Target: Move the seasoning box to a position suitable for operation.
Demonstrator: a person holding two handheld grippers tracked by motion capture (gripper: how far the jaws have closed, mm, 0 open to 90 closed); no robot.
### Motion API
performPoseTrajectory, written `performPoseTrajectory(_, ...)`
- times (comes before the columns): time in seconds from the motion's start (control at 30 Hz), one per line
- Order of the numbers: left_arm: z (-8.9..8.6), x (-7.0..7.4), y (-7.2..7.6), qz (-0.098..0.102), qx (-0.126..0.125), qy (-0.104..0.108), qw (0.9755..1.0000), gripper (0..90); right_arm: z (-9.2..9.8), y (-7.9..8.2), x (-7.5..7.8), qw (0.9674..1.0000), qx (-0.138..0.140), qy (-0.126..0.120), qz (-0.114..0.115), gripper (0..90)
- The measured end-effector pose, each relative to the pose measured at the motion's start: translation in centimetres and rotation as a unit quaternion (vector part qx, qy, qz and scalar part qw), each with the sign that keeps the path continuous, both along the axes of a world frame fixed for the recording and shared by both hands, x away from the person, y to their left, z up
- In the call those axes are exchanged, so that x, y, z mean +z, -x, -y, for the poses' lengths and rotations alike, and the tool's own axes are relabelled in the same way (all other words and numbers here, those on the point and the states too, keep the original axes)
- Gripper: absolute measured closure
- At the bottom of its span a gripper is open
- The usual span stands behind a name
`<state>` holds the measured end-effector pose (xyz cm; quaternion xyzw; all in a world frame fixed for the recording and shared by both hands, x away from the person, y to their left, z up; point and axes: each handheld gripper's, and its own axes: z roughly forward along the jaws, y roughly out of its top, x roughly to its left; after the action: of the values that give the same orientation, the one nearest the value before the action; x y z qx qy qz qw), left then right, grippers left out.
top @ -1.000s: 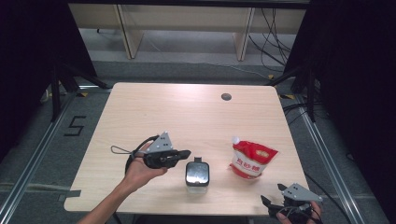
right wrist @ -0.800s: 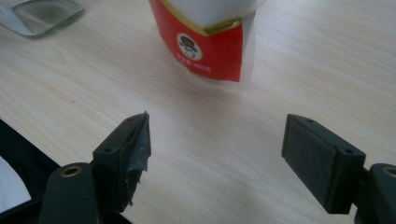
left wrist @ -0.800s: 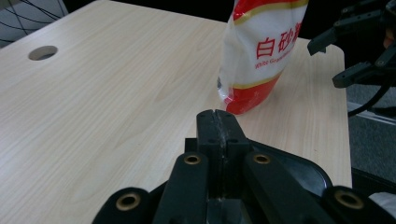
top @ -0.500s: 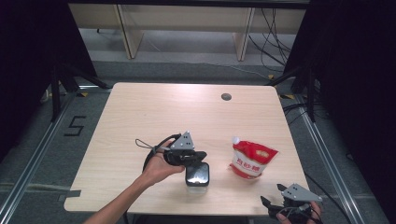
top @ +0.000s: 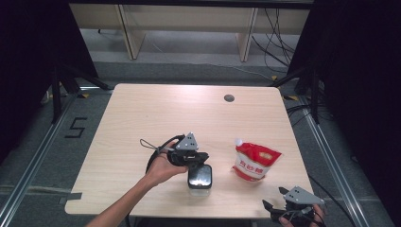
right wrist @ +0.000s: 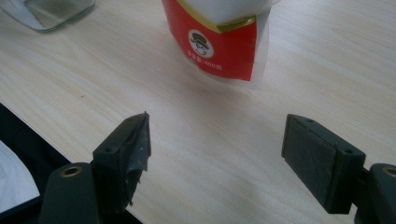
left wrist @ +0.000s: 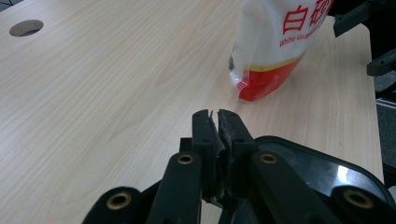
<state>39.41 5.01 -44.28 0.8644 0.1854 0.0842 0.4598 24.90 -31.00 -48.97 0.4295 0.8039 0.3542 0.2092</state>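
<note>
Black-lidded container (top: 200,176) half hidden under left gripper (top: 201,158), fingers together.

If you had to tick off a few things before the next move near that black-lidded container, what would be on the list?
1. Left gripper at the container: ok, it hangs right over the black lid.
2. Left gripper wide enough to take the container: not ok, its jaws are almost together with nothing between them, though they have just been opening slightly.
3. Container upright on the table: ok.
4. Red and white pouch out of the way: ok, it lies apart, to the container's right.
5. Right gripper free: ok, open and holding nothing, at the table's near edge.
6. Lid tightly on: cannot tell.
</note>
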Motion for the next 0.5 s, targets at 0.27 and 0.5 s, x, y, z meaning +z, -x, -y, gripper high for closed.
performPoseTrajectory(0.27, 0.29, -0.16, -0.03, -0.002, 0.004, -0.005, 1.0000, 84.2, 0.06, 0.01, 0.03, 1.0000, -0.003, 0.003, 0.005, 25.1)
performPoseTrajectory(0.5, -0.54, 0.01, -0.18, -0.012, 0.017, -0.010, 0.9997, 84.2, 0.05, 0.03, -0.03, 1.0000, 0.000, 0.002, 0.000, 25.2)
